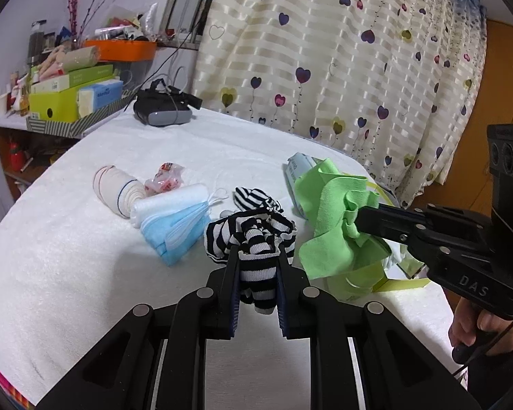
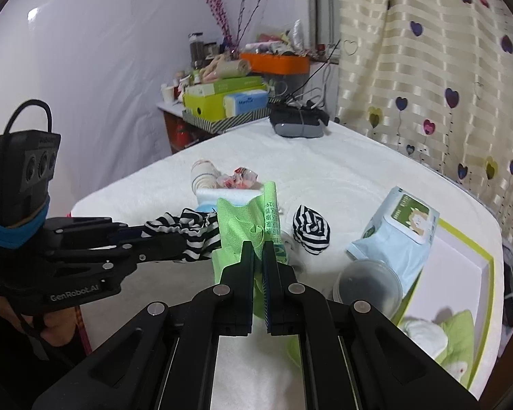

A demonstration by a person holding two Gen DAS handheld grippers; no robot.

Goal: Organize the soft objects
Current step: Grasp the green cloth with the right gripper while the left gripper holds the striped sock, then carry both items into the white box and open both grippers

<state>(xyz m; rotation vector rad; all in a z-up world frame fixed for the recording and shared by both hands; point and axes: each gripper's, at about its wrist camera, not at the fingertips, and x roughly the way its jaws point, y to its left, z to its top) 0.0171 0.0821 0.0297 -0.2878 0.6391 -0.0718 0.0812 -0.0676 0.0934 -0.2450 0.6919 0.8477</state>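
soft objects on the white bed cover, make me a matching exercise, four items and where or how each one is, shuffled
Things:
1. striped sock
2. green cloth
3. blue face masks
4. wet wipes pack

States:
A. leaning on the rim of the green-edged box
B. clamped in the right gripper
C. lying loose on the bed cover
D. clamped in the left gripper

Pairs: 1-D, 2-B, 3-C, 4-A
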